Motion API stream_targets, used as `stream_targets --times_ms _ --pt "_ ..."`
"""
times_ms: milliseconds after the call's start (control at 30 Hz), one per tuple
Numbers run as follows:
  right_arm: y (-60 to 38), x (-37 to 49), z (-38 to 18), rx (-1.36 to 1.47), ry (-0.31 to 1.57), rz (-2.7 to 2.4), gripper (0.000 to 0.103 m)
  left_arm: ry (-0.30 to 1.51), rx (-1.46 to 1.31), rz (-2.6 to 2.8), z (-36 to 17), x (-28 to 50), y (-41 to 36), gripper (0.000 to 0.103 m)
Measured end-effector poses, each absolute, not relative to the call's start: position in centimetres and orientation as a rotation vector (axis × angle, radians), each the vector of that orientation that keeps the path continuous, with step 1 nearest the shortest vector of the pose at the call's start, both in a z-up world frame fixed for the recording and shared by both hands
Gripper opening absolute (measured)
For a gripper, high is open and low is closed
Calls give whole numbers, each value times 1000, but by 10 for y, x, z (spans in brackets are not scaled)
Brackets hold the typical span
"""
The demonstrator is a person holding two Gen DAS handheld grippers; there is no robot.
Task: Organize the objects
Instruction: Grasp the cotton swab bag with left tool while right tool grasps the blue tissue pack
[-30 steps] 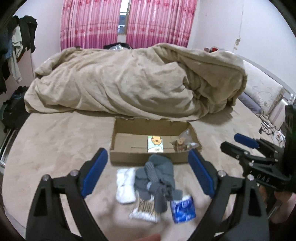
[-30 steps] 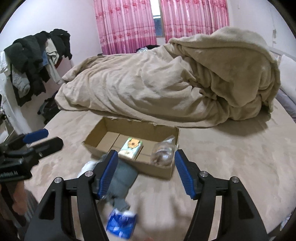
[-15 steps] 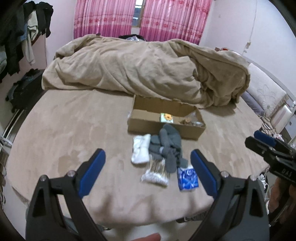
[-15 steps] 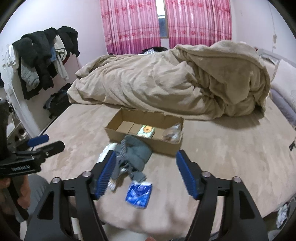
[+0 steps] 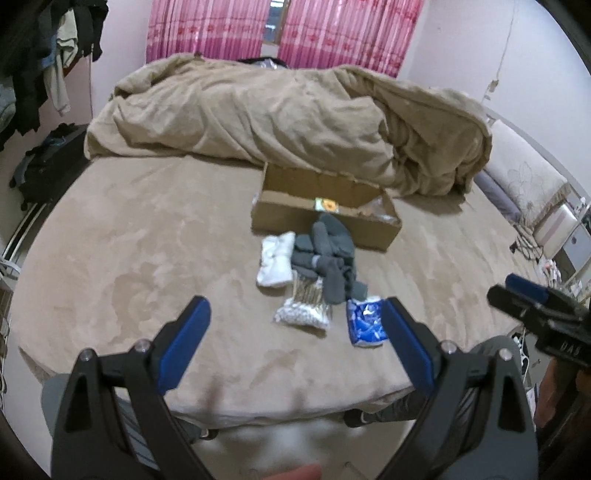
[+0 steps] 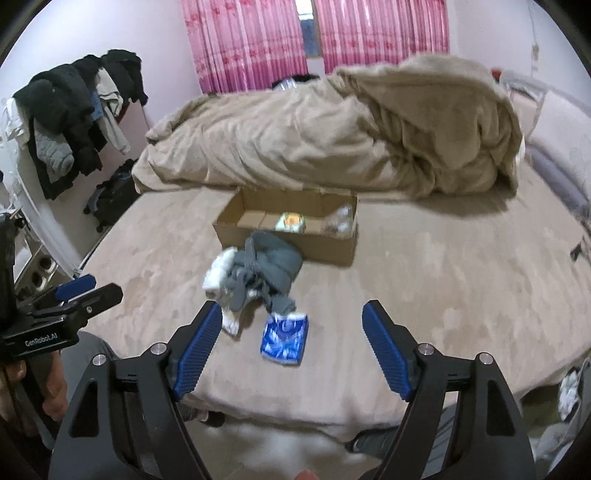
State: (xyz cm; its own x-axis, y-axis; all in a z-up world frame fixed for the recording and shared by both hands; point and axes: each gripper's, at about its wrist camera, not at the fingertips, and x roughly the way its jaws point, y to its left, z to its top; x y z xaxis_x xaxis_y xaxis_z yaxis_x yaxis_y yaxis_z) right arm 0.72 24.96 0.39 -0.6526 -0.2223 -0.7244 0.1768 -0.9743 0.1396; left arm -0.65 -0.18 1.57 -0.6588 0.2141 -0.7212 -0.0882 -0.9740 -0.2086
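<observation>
On the beige bed lies a small pile: grey socks, a white sock, a bag of cotton swabs and a blue packet. Behind them stands an open cardboard box with a small card and a clear bag inside. My left gripper hangs open near the bed's front edge, short of the pile, nothing between its fingers. My right gripper is also back from the pile, its jaws opening and empty; the blue packet shows between them, farther off.
A crumpled beige duvet fills the far half of the bed. Clothes hang on a rack at the left, with a dark bag on the floor. Pillows lie at the right. Pink curtains cover the window.
Both grippers have drawn back from the pile toward the bed's front edge, so the objects look smaller and farther. The right gripper's jaws have spread wider.
</observation>
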Motion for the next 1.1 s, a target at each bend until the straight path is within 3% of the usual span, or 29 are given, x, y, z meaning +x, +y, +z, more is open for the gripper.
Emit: stream_targets --times_ms 1100 --pt "219 -87 -153 1442 48 -2498 79 -62 -1487 2520 -140 -105 48 93"
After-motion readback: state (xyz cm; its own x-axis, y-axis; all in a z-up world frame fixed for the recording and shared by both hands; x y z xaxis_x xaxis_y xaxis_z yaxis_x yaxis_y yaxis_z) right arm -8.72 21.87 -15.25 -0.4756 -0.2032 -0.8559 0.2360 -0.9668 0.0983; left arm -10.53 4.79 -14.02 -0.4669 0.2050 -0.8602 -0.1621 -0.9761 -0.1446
